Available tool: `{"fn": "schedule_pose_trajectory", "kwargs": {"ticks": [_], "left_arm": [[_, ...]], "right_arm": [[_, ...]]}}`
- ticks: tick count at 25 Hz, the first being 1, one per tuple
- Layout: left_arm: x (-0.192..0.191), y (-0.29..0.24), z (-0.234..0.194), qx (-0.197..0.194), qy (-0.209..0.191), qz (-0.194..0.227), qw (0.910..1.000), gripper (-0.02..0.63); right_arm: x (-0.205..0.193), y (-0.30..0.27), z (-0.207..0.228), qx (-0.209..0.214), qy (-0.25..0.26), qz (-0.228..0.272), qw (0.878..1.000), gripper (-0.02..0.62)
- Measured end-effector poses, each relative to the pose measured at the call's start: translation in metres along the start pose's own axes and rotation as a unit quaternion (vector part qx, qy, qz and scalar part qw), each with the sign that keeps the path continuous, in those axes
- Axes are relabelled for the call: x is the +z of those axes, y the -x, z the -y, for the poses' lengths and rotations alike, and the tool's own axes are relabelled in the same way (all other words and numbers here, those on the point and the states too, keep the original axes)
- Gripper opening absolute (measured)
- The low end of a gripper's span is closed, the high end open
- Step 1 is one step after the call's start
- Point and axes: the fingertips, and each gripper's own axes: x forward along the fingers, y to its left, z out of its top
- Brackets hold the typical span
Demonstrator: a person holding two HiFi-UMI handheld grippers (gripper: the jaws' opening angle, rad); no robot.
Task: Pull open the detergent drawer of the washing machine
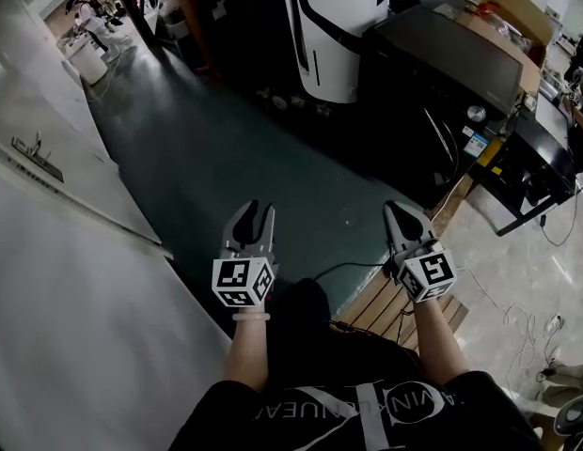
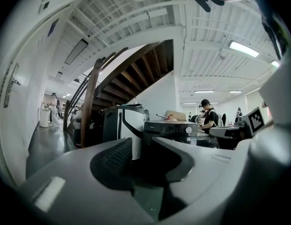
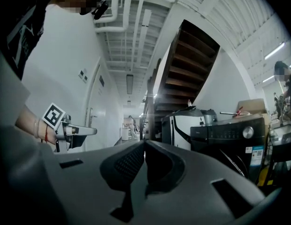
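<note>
The detergent drawer cannot be picked out; it is judged to sit in the top panel of the one dark washing machine (image 1: 442,73), well ahead across the floor (image 1: 226,139). A light, stiff, smooth plastic slide is expected, best hooked at its front lip. One white appliance (image 1: 334,26) is seen beside it. Two grippers are counted: the left gripper (image 1: 256,210) is held apart and empty, the right gripper (image 1: 398,209) closed on nothing.
</note>
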Motion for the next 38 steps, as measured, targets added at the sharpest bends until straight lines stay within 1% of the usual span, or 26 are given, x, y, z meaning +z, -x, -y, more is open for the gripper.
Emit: {"fn": "schedule_pose_trajectory", "kwargs": {"ticks": [5,9,12,16,22,27,34,38], "left_arm": [[0.006,-0.03,-0.046,-0.012,-0.002,-0.014,0.9998,0.112],[0.025,-0.056,-0.079,-0.031,0.005,-0.025,0.9992,0.112],[0.043,-0.07,-0.1,-0.049,0.004,-0.029,0.9984,0.112],[0.06,-0.086,-0.123,-0.059,0.01,-0.029,0.9978,0.112],[0.074,-0.102,-0.127,-0.093,0.009,-0.028,0.9952,0.112],[0.072,-0.113,-0.118,-0.116,0.012,-0.036,0.9925,0.112],[0.063,-0.137,-0.095,-0.149,0.007,-0.047,0.9878,0.112],[0.057,-0.161,-0.088,-0.163,0.001,-0.061,0.9848,0.112]], "right_arm": [[0.005,-0.043,0.008,-0.031,-0.002,-0.01,0.999,0.012],[0.025,-0.078,0.009,-0.061,-0.022,-0.012,0.998,0.012],[0.041,-0.097,0.005,-0.082,-0.015,-0.018,0.996,0.012],[0.063,-0.117,-0.002,-0.102,-0.012,-0.018,0.995,0.012],[0.077,-0.126,-0.004,-0.123,-0.009,-0.026,0.992,0.012],[0.075,-0.124,-0.005,-0.131,-0.009,-0.037,0.991,0.012],[0.064,-0.122,0.013,-0.142,-0.01,-0.048,0.989,0.012],[0.058,-0.132,0.035,-0.153,-0.023,-0.043,0.987,0.012]]}}
